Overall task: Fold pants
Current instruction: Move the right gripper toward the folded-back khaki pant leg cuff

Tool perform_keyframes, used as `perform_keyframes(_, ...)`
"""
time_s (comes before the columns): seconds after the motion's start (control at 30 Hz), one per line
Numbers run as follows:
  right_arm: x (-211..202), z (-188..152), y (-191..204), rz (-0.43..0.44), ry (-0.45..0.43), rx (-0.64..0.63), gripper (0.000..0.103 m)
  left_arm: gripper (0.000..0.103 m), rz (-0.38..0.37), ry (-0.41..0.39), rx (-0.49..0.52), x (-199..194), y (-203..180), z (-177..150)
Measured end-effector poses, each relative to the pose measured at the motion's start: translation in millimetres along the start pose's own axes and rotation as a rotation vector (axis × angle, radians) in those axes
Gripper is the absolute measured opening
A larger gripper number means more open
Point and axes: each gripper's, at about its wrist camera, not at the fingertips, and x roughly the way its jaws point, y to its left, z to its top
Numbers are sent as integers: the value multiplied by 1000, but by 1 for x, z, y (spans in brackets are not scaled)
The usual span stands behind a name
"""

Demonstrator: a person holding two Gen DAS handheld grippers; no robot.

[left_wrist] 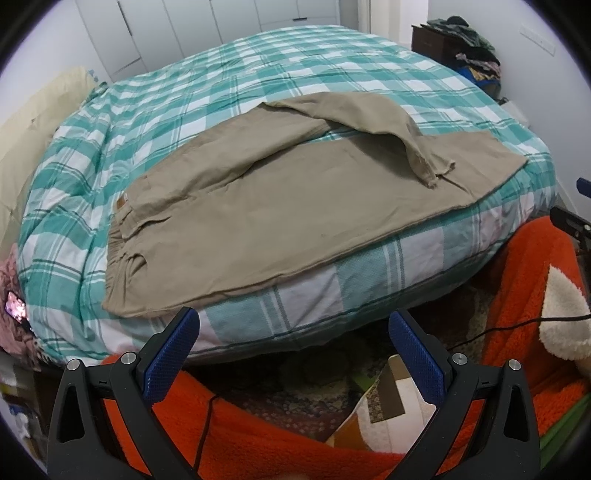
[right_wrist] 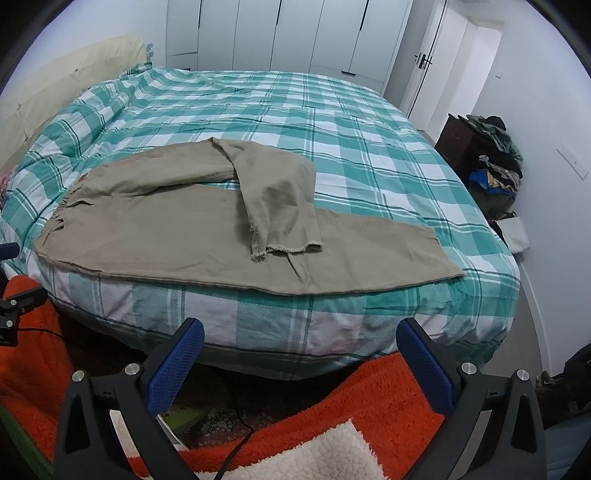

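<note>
Khaki pants (left_wrist: 258, 206) (right_wrist: 177, 229) lie along the near edge of a bed with a teal checked cover (left_wrist: 207, 88) (right_wrist: 295, 118). The waistband is at the left. The near leg lies flat to the right. The far leg (left_wrist: 369, 122) (right_wrist: 280, 195) is bent back and crosses over the near one, its frayed hem (right_wrist: 288, 251) resting on top. My left gripper (left_wrist: 291, 325) hangs open below the bed's edge near the waist end. Open too, my right gripper (right_wrist: 301, 339) is held below the edge, under the middle of the near leg. Neither touches the pants.
An orange fleece blanket (left_wrist: 258, 435) (right_wrist: 369, 398) with a black cable lies on the floor below the grippers. A dark cabinet piled with clothes (right_wrist: 491, 155) stands at the right wall. A cream headboard (right_wrist: 74, 74) is at the left, white wardrobes (right_wrist: 295, 33) behind the bed.
</note>
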Motion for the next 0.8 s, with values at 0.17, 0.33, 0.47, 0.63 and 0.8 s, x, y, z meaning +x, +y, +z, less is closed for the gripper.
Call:
perform_keyframes(0.17,2,-3,0,-3,9,-7,103,102,-10,9,-9,1,0,0)
perform_keyframes(0.33,3,-3,1,-4,15,-11,103,102,-13,8,-5,1,0,0)
perform_keyframes(0.47,4,-3,2,-3,21,-14,103,102,-17,10,-1,2,-2,0)
perform_keyframes(0.63,6,-3,2,-3,27,-18,103,102,-22,16,2,4,-2,1)
perform_keyframes(0.8,9,-3,2,-1,34,-15,103,102,-27,22,-1,5,-2,2)
